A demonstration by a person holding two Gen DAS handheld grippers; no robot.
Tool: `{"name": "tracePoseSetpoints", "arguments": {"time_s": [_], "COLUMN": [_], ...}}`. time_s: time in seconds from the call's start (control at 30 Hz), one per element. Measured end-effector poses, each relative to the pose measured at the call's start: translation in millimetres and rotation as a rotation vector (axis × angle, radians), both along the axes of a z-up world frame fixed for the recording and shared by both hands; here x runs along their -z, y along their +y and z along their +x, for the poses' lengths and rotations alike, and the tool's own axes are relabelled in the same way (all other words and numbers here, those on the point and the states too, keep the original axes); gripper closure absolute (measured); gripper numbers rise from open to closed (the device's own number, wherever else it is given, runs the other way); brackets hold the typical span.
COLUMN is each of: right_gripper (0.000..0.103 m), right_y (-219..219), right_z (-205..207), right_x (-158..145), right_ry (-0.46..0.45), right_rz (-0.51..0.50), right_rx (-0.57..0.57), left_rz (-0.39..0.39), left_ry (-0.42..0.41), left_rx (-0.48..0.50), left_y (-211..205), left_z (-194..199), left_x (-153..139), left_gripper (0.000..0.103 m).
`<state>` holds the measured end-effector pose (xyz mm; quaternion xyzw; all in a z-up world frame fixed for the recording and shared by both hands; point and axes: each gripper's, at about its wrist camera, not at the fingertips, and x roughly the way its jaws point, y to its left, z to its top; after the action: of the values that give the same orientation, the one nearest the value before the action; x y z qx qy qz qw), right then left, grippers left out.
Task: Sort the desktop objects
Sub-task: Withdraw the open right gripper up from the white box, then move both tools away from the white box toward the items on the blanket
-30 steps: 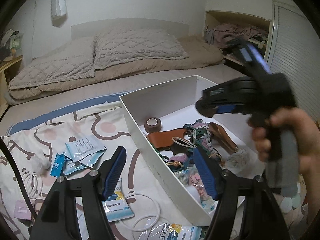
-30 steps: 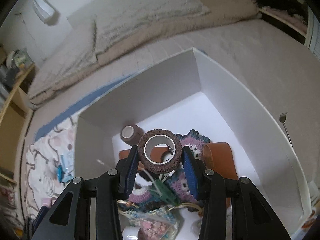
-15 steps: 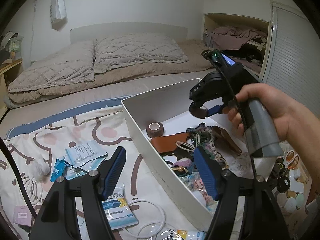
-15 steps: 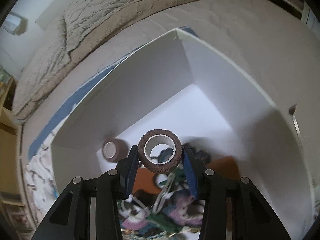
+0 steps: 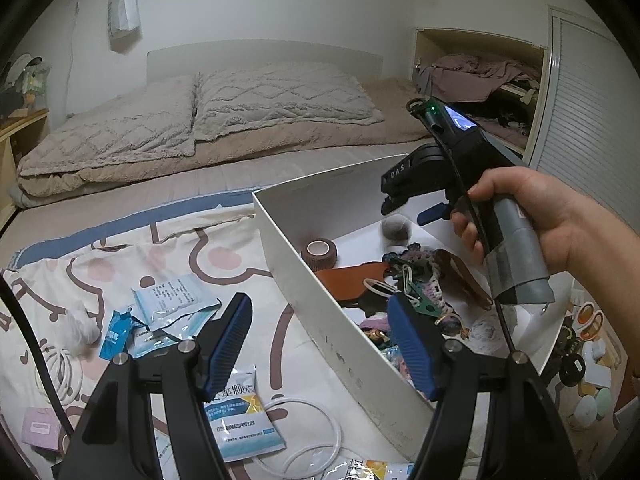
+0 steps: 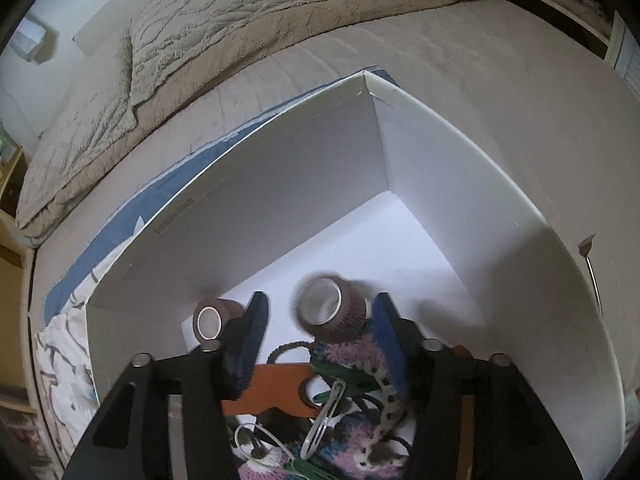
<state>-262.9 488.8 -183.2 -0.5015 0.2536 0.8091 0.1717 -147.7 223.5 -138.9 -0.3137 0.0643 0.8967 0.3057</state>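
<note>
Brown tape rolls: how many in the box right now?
2. One tape roll lies by the box's left wall; the other roll, blurred, is between the right hand-held gripper's open jaws. Clutter may hide more.

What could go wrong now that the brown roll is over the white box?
The right gripper's fingers have just been opening, and the brown fabric tape roll between them looks blurred, apparently dropping free. It may bounce or roll across the bare floor of the white cardboard box, perhaps knocking the second brown tape roll. It might also land on the crocheted yarn pieces and hair clips, tangling things rather than sorting them.
</note>
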Motion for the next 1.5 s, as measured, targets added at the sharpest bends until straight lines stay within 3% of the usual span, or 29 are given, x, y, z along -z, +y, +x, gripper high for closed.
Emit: {"name": "tracePoseSetpoints", "arguments": {"time_s": [0.2,0.3,0.43,0.53,0.57,0.7,0.8,0.93,1.1,1.5], "right_gripper": [0.045,0.030,0.027,0.011,0.010,0.009,0.000,0.000,0.000,0.000], "right_y": [-3,-6,-13,-20,-22,-33,-42,-58,-76,-114], "right_z": [4,10,18,32,37,59,80,104,130,181], "right_x": [-9,-21,-41,-55,-58,-73,-83,-102,-117,-123], "right_ry": [0.044,0.088,0.133,0.162,0.166,0.198,0.237,0.301,0.381,0.490], "right_rz": [0.006,0.010,0.033,0.052,0.059,0.113,0.151,0.231,0.261,0.358], "right_rx": [0.001,-0.017,-0.054,-0.069,-0.067,-0.075,-0.103,-0.141,-0.177,-0.200], "left_rz": [0.000,0.002,0.011,0.019,0.022,0.040,0.045,0.033,0.045,0.062], "left_ry": [0.007,0.006,0.002,0.001,0.001,0.004,0.017,0.039,0.061,0.100], "left_rx": [-0.003,-0.007,-0.017,-0.024,-0.023,-0.015,0.002,0.010,0.012,-0.029], "left_y": [-3,-6,-14,-18,-20,-23,-23,-22,-26,-54], "left_z": [2,1,2,5,6,12,20,29,40,55], "left_x": [-2,-3,-8,-13,-15,-24,-32,-41,-52,-73], "left_gripper": [0.033,0.033,0.033,0.033,0.033,0.017,0.007,0.005,0.002,0.001]}}
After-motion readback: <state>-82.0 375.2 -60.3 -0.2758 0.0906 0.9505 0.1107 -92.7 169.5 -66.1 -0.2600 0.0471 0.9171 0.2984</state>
